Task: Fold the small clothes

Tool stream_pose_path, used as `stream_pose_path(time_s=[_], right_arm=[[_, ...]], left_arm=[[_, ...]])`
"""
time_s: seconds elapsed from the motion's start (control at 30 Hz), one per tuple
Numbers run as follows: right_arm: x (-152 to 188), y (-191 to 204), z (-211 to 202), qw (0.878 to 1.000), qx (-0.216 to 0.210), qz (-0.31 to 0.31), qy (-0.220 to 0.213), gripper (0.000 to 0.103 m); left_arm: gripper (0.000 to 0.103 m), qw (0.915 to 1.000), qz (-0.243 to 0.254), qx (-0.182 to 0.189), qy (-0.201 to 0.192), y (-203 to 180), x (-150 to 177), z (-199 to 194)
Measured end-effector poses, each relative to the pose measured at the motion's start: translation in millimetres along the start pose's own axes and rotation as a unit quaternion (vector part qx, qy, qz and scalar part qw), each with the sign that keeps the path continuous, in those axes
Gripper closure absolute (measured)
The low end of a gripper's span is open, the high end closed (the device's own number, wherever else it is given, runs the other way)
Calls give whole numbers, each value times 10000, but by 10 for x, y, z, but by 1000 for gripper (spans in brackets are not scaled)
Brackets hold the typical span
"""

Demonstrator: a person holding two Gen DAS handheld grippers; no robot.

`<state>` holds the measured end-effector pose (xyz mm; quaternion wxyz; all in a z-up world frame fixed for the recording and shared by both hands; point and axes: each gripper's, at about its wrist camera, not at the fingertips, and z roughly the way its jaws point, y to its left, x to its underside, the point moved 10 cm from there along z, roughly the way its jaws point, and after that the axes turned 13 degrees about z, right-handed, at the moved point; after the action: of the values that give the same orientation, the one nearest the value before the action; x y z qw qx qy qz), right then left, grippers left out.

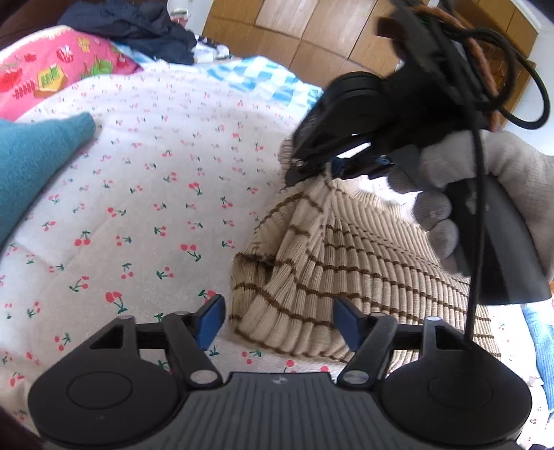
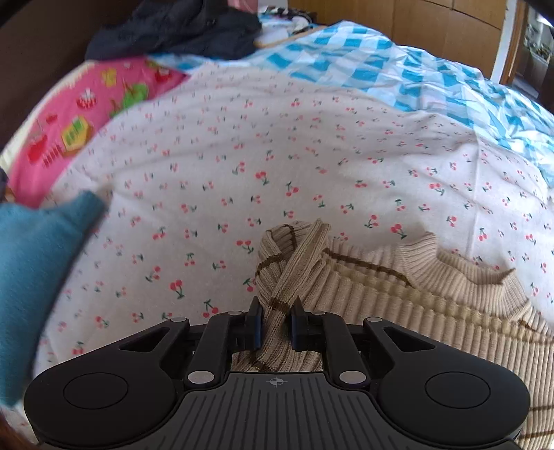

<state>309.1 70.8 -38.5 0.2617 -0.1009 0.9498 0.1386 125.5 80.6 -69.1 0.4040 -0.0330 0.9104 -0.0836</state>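
My right gripper [image 2: 275,323] pinched a bunched sleeve of the beige striped sweater [image 1: 363,263], which lay on the cherry-print bedspread [image 1: 155,194]. My left gripper [image 1: 277,323] stood wide, empty, nearer the sweater's hem, the sleeve running up from it.

Counting what's on the bed: two tools, four garments and cloths, three covers.

One beige ribbed sweater with brown stripes [image 2: 432,311]; one teal knit piece [image 2: 38,263] at the left edge; one heap of dark navy clothing [image 2: 180,27] at the far end. Bedding: one cherry-print sheet [image 2: 277,166], one pink fruit-print cloth [image 2: 86,117], one blue-and-white checked cover [image 2: 398,62]. Two tools: the left tool [image 1: 277,322] and the right tool [image 2: 276,327]. One grey-gloved hand [image 1: 477,194] in view.
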Motion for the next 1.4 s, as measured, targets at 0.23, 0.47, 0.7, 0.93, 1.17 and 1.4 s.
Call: stream_pose_path(time_s=[0.23,0.47,0.7,0.93,1.17,1.4], right_arm=[[-44,-286,-317,9971,-518,508,-209,89],[-23,-608,-611,9885,-1036,1026,-396,89],[41,-1455,-1152,9497,-1867,2286,-1044,89],[402,-2690,-1094,8952,-2124,3667,-1377,89],[590,-3226,-850,8793,-2162,4088,-1139,89],[626,-3291,-867,8843,-2182,3964,-1150,89]], left_arm=[[18,9957,462,-679,-435,-62,-51,-96],[37,9916,1119,-625,-155,-283,-121,176],[76,9884,1424,158,-498,-967,-373,-102],[76,9669,2406,709,-469,-2072,-393,5],[78,9463,3146,745,26,-2739,-39,321],[78,9326,3563,574,-24,-3068,-24,313]])
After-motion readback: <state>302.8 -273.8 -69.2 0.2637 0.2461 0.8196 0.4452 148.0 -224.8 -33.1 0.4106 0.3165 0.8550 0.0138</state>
